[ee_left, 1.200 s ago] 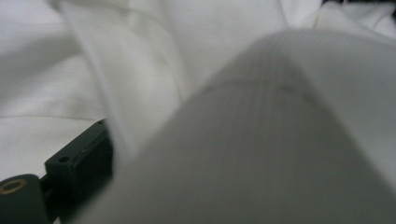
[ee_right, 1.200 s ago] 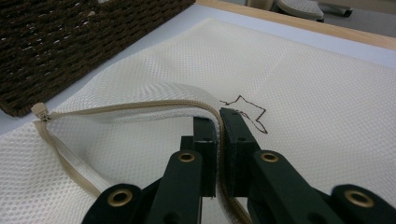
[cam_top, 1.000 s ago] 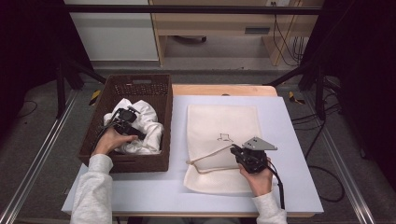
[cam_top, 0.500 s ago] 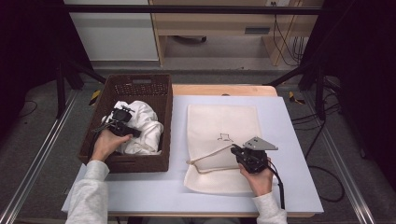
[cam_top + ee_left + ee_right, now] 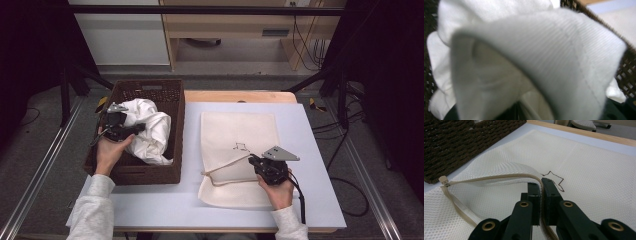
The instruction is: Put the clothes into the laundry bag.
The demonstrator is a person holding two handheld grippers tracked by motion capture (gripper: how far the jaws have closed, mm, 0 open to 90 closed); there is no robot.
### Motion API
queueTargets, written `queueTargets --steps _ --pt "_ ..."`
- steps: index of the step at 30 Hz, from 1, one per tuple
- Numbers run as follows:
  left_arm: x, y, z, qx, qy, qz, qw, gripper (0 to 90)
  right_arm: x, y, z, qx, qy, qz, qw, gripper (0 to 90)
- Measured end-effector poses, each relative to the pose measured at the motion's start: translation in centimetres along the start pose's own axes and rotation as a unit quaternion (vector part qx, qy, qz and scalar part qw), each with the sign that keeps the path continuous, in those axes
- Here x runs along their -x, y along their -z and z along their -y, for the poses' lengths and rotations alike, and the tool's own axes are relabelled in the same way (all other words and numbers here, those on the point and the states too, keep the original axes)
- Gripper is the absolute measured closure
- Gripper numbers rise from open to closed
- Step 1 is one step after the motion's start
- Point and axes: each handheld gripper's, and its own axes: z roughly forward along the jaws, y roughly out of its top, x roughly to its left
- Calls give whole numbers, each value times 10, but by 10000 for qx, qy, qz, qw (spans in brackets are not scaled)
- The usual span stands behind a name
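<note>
Laundry loading is at an early stage, judging by how things lie: the white garment [image 5: 147,131] is bunched in the brown wicker basket [image 5: 150,175] at the 9 o'clock side of the bench [image 5: 310,150], not yet in the bag. The left tongs [image 5: 131,131] have just been closing, and in the left gripper view a thick fold of the white cloth [image 5: 544,62] lies right across them, so they appear clamped on the garment, held a little above the basket floor. At about 5 o'clock the cream mesh laundry bag [image 5: 240,130] lies flat on the bench, just beside the basket. The right tongs [image 5: 541,185] are pressed together on the bag's zipper edge [image 5: 499,177], lifting the upper lip so that the mouth gapes toward the basket; the zipper pull [image 5: 443,180] sits at the far end of the opening. Done, then: bag unzipped and held open, garment gripped. Left, as I judge it: carrying the cloth across, feeding it into the mouth, letting go, and probably zipping the bag closed.
</note>
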Motion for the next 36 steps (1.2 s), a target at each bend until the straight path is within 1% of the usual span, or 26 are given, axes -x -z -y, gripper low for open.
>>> queueTargets --steps 1,3,6,9,12,13,14,16,17,18,19,20,22,23,24,25,26,27,28,29,30,31,32,34,35,36 --pt "0 4 -1 148 46 -34 9999 653 0 0 0 9 17 8 10000 863" --pt "1 12 -2 381 75 -120 9992 654 0 0 0 20 32 6 10000 863" --pt "4 23 -6 638 79 -150 9978 655 0 0 0 10 17 4 10000 864" --pt "8 32 -11 834 69 -159 9964 656 0 0 0 3 14 5 10000 865" --pt "13 44 -18 1089 51 -168 9939 657 0 0 0 19 26 11 10000 865" --pt "18 52 -23 1245 0 -150 9921 657 0 0 0 31 20 9 10000 865" --pt "18 52 -23 1245 0 -150 9921 657 0 0 0 31 20 9 10000 865" --pt "22 62 -29 1398 -68 -166 9900 657 0 1 0 37 21 12 10000 865" --pt "24 68 -32 1505 -102 -187 9884 657 0 1 0 41 23 14 10000 865" --pt "26 72 -34 1569 -116 -200 9873 657 0 1 0 39 27 13 10000 865" --pt "29 82 -39 1737 -139 -198 9845 658 0 1 0 45 23 21 10000 865" --pt "29 82 -39 1737 -139 -198 9845 658 0 1 0 45 23 21 10000 865" --pt "32 92 -45 1897 -150 -196 9815 658 1 1 0 45 26 20 10000 865" --pt "35 102 -50 2026 -156 -184 9790 658 0 1 0 52 25 26 10000 865" --pt "35 102 -50 2026 -156 -184 9790 658 0 1 0 52 25 26 10000 865" --pt "36 111 -55 2144 -159 -187 9764 659 0 1 0 53 25 24 10000 866" --pt "36 111 -55 2144 -159 -187 9764 658 0 1 0 53 25 24 10000 866" --pt "38 119 -60 2256 -156 -199 9739 659 1 1 0 45 27 23 10000 866" --pt "38 119 -60 2256 -156 -199 9739 658 1 1 0 45 27 23 10000 866" --pt "40 124 -63 2331 -160 -212 9721 658 0 1 0 48 23 26 10000 866" --pt "41 127 -65 2361 -154 -202 9714 659 1 1 0 52 27 28 10000 865" --pt "43 134 -70 2451 -173 -201 9691 659 1 1 0 50 28 26 10000 866" --pt "43 134 -70 2451 -173 -201 9691 659 1 1 0 50 28 26 10000 866" --pt "46 141 -73 2514 -172 -198 9675 659 1 1 0 49 27 24 10000 865" --pt "49 146 -76 2574 -164 -174 9660 659 1 1 0 55 35 24 10000 866" --pt "49 146 -76 2574 -164 -174 9660 659 1 1 0 55 35 24 10000 866"
